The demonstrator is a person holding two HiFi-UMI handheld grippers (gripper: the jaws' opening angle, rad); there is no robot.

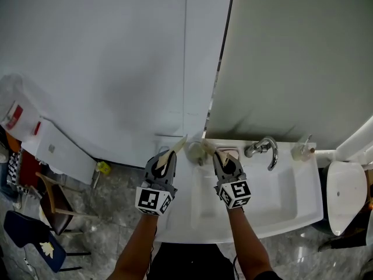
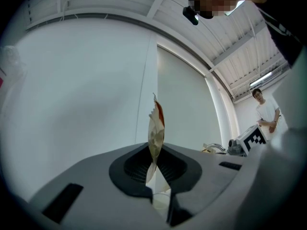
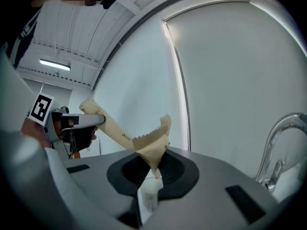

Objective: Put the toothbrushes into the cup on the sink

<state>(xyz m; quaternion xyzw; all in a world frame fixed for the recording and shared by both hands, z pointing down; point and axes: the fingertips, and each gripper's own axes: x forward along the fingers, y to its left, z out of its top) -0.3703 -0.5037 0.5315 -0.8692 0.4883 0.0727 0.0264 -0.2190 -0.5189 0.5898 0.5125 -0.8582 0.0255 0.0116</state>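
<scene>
- Sink (image 1: 291, 203): cup (image 1: 196, 151) stands at its 12 o'clock rim; the carrying step is judged in hand.
- Left hand-held gripper (image 1: 169, 154): clamped on a paper-wrapped toothbrush (image 2: 156, 128); cup at its 1 o'clock.
- Right hand-held gripper (image 1: 223, 155): clamped on a second wrapped toothbrush (image 3: 152, 145); cup at its 11 o'clock.
- Next, judged: lower each into the cup, then release.

light: bright, even | source: ceiling tubes (image 3: 55, 65) (overhead) | gripper views: fisheye bend, dark corners | foreground: soft focus

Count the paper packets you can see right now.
2. One paper packet is pinched in the left gripper. A second paper packet is in the right gripper. Both are near the cup at the sink's back edge. Others may lie out of view.
</scene>
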